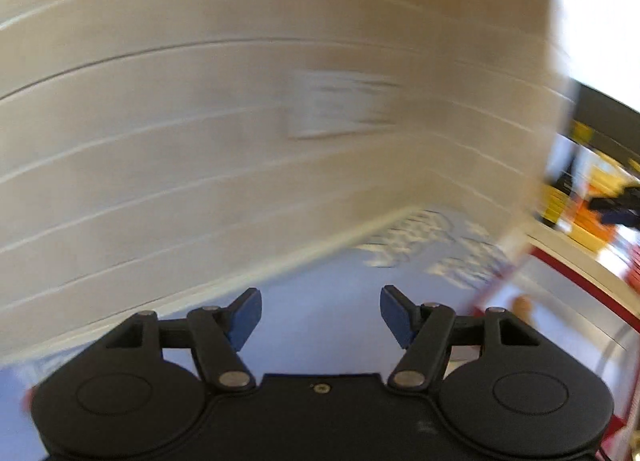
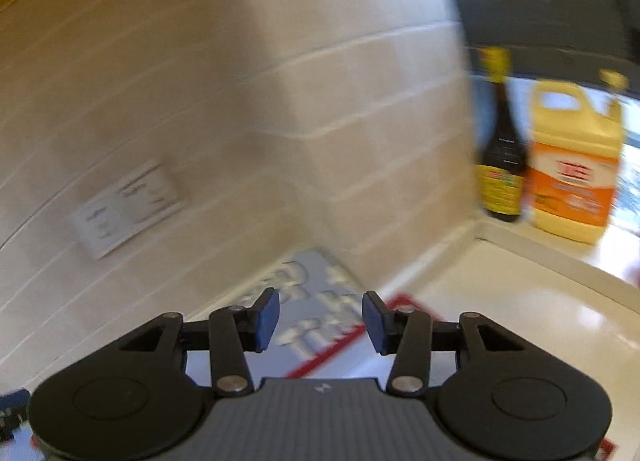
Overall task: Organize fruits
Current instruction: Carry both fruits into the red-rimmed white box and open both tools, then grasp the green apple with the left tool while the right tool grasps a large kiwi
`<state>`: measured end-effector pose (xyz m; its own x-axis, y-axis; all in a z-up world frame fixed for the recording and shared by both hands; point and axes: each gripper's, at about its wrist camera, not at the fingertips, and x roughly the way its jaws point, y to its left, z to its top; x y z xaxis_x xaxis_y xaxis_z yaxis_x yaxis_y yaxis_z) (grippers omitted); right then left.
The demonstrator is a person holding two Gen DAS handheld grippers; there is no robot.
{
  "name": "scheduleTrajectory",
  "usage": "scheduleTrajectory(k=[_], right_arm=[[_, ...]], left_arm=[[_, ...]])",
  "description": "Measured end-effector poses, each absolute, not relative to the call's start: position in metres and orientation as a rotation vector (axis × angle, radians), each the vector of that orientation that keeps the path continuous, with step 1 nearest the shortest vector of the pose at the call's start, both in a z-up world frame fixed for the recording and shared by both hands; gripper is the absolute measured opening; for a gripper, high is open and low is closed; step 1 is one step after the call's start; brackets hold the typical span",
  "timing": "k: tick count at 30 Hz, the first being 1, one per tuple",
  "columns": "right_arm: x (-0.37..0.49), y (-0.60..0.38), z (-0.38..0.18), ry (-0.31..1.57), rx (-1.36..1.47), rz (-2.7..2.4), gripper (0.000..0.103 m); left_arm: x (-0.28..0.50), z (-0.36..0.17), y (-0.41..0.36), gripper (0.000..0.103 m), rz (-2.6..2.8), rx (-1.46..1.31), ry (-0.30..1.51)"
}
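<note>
Both views are blurred by motion. My left gripper (image 1: 321,317) is open and empty above a pale blue mat (image 1: 320,293) with white lettering. My right gripper (image 2: 320,319) is open and empty above the same kind of blue mat (image 2: 320,301) with a red border. A small orange-tan blob (image 1: 523,307), perhaps a fruit, lies low right in the left wrist view; it is too blurred to identify. No other fruit shows in either view.
A beige tiled wall (image 1: 200,141) stands close ahead with a white socket plate (image 2: 128,207) on it. A dark sauce bottle (image 2: 502,165) and a yellow jug with an orange label (image 2: 574,169) stand on the cream counter (image 2: 520,301) at right.
</note>
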<state>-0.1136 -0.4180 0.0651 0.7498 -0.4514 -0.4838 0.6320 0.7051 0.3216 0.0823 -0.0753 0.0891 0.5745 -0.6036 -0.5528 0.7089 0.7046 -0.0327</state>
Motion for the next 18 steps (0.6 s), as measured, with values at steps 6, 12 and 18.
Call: scheduleTrajectory(k=[6,12,18], right_arm=[[-0.036,-0.355,0.056,0.519,0.388,-0.399,0.050],[0.041,-0.282,0.007,0.772,0.228,-0.145,0.051],[0.072,-0.224,-0.039,0.939,-0.130,0.026,0.051]], left_arm=[[0.090,0.085,0.009,0.078,-0.604,0.123,0.584],[0.108,0.027,0.022,0.078,-0.562,0.071,0.756],[0.138,-0.025,-0.006,0.078,-0.571,0.003,0.904]])
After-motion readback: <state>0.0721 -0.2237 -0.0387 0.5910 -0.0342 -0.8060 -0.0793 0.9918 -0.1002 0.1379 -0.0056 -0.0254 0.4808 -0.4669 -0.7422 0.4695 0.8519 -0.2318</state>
